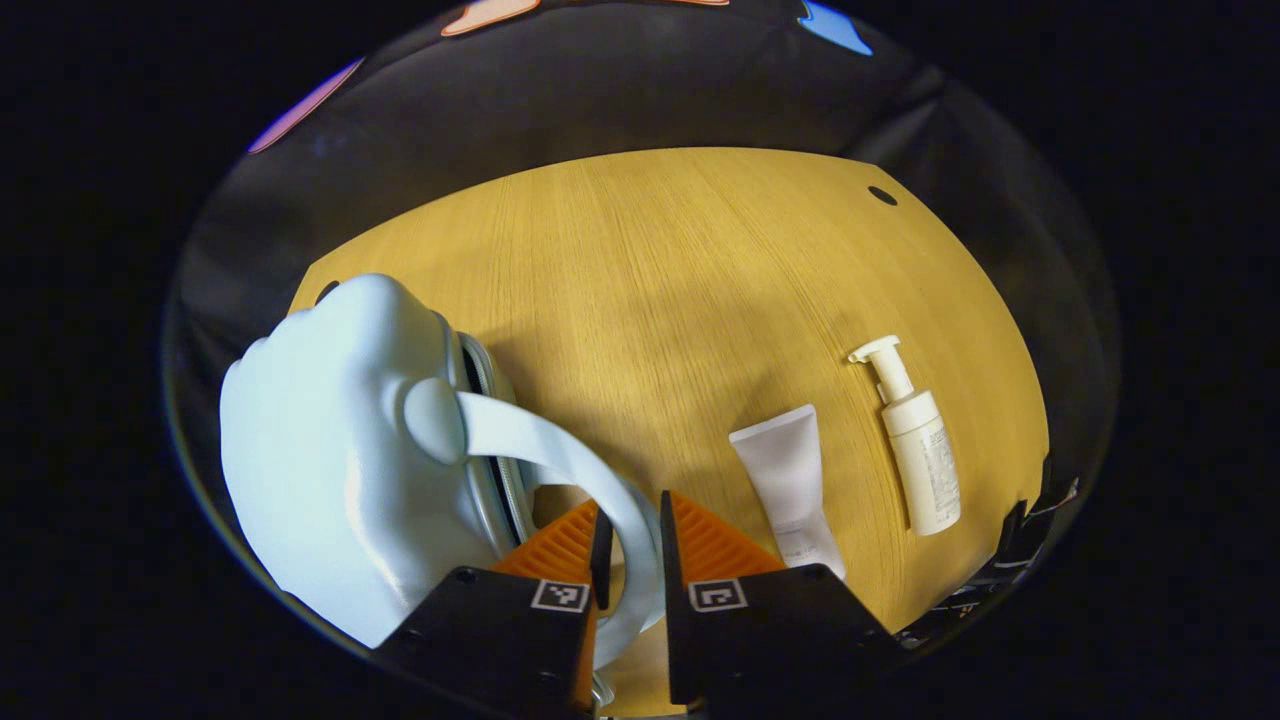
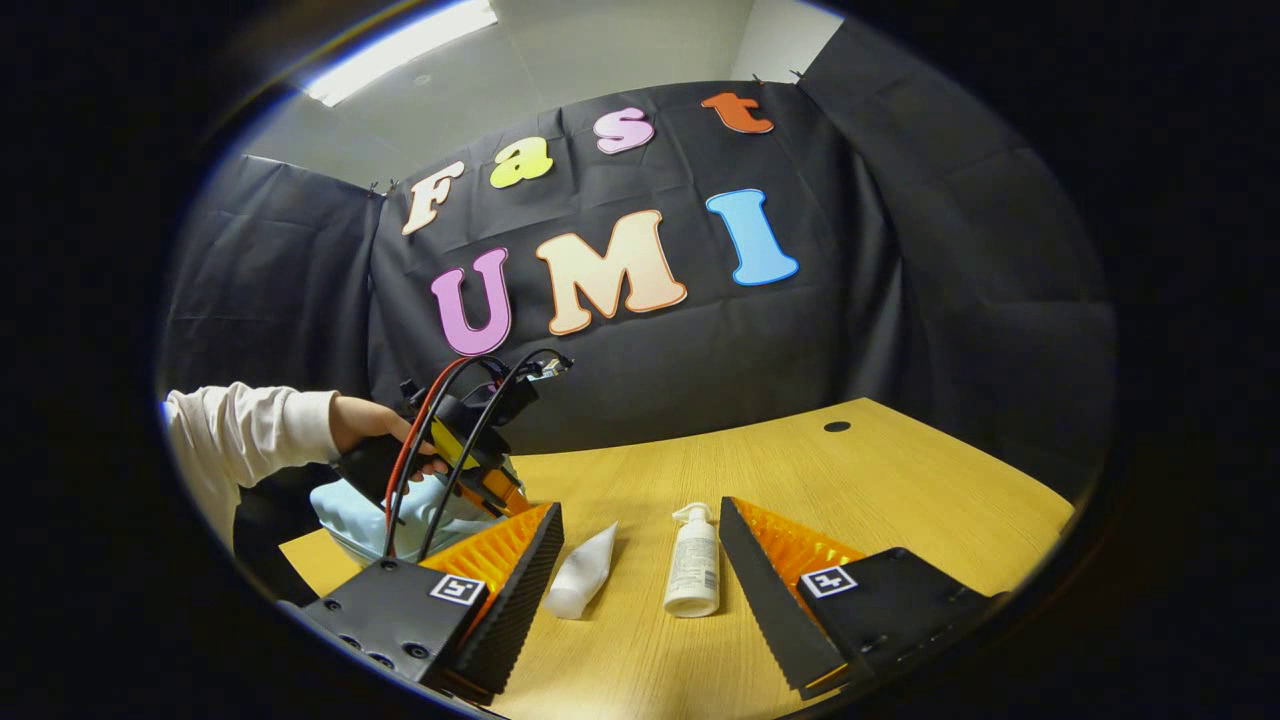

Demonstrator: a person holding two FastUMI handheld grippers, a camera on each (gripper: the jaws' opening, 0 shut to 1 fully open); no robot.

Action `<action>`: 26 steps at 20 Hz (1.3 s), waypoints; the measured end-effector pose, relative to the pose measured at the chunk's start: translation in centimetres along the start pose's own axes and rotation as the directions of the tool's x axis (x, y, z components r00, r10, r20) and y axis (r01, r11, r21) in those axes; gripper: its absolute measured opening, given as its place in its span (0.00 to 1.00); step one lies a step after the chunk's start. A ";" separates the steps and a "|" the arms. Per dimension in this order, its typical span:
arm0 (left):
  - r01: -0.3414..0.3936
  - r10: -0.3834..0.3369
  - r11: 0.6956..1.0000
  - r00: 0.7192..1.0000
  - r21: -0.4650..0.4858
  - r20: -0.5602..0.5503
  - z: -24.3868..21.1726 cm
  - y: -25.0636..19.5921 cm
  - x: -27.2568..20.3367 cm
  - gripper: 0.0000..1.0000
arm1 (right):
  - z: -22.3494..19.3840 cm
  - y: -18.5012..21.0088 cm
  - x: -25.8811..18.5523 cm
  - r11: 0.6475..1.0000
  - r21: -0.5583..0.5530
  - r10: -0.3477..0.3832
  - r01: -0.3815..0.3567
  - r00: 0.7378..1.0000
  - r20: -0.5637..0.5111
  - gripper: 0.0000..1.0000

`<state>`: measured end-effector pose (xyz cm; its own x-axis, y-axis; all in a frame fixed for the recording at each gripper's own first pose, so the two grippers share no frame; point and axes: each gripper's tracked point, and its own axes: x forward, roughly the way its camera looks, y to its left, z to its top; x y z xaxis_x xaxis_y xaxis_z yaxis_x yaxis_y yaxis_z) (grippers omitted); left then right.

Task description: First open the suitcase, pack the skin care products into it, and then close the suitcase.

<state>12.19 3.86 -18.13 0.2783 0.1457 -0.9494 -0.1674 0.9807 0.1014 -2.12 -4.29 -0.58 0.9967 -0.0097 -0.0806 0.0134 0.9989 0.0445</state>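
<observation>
Pale blue plastic fills the narrow gap between the left gripper (image 1: 630,560) fingers: they are closed onto the curved handle (image 1: 560,455) of the suitcase (image 1: 340,470), one finger on each side of the band. That handle arcs up from the fingers to a round boss on the case's shell. The suitcase rests on the wooden surface (image 1: 660,290) at the left of the left gripper view, its zip seam facing the fingers; whether the zip is undone cannot be told.

Just to the right of those fingers lies a white squeeze tube (image 1: 790,485), flat on the surface, and beside it, a little apart, a white pump bottle (image 1: 915,450) lying on its side with the pump head pointing away.

In the right gripper view the right gripper (image 2: 640,575) hangs over the surface with its fingers spread wide, holding nothing. Between them, farther off, the pump bottle (image 2: 692,565) and the tube (image 2: 585,580) sit side by side. Beyond, at the left, a hand (image 2: 375,430) in a light sleeve (image 2: 245,435) holds the other gripper (image 2: 495,490) down against the suitcase (image 2: 350,510).
</observation>
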 end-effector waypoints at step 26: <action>0.470 -0.304 0.829 0.834 -0.302 0.461 8.5 7.5 -19.8 0.01 | 0.0 1.3 0.0 0.999 -0.048 0.000 0.000 1.000 -0.001 0.96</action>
<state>13.50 9.45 3.93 0.7189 -0.1169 -0.6852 -0.2940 0.8421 -0.4521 -2.14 -3.02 -0.48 0.9966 -0.0101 -0.0813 0.0099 0.9999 -0.0035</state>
